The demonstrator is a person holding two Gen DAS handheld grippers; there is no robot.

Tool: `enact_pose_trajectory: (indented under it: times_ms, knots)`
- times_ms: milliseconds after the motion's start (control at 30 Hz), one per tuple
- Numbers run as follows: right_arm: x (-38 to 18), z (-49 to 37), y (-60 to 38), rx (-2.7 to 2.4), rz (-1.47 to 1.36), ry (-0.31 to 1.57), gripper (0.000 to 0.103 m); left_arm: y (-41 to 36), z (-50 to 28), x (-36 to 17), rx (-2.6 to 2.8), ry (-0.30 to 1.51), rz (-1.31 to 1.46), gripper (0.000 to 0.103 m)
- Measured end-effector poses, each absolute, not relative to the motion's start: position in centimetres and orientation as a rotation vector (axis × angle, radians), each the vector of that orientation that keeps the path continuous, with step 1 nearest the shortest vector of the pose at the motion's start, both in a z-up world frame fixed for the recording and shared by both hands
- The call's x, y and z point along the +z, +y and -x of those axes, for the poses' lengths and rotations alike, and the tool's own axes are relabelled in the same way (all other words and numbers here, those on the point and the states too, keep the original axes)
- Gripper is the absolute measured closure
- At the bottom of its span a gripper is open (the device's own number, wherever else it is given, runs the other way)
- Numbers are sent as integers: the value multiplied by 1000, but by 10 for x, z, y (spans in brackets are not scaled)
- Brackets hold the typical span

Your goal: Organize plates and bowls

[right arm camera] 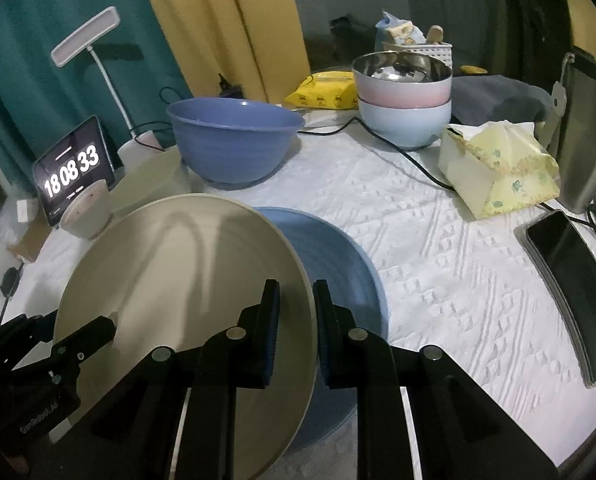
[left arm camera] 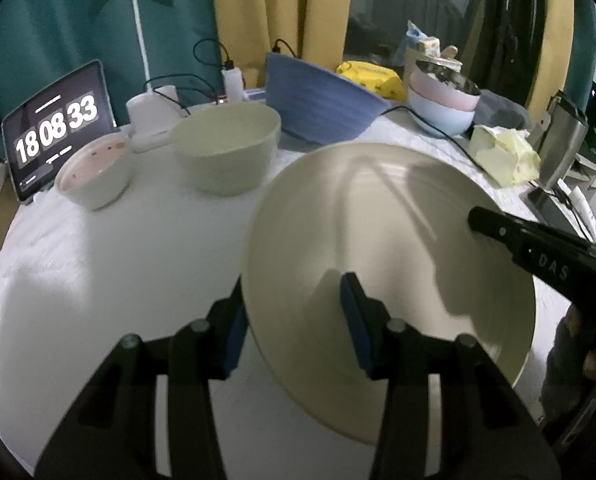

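Note:
A cream plate (left arm camera: 394, 248) is held tilted above the table between both grippers; it also shows in the right wrist view (right arm camera: 169, 280). My left gripper (left arm camera: 293, 320) straddles its near left rim, jaws wide and not closed on it. My right gripper (right arm camera: 295, 320) is shut on its right rim. A blue plate (right arm camera: 338, 264) lies flat under and beside it. A cream bowl (left arm camera: 227, 146), a blue bowl (right arm camera: 233, 140), a small pinkish bowl (left arm camera: 93, 176) and stacked pink and pale blue bowls (right arm camera: 404, 104) stand farther back.
A tablet clock (right arm camera: 73, 172) and a white lamp (right arm camera: 85, 40) stand at the back left. A tissue pack (right arm camera: 498, 168), a phone (right arm camera: 574, 292), a metal stand (right arm camera: 586, 132) and a black cable (right arm camera: 398, 148) are on the right. A yellow packet (right arm camera: 326, 92) lies at the back.

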State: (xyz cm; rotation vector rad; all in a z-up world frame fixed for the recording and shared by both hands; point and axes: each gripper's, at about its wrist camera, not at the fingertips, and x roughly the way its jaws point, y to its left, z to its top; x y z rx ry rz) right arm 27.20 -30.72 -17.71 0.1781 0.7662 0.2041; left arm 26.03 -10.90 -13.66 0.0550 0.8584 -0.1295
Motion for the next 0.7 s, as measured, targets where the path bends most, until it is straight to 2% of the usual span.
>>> enact_pose_trajectory:
  times_ms: [700]
  knots:
    - [-190,-297,-331,194,-214,784,84,-130,-297,-155,-138,896,-75,56]
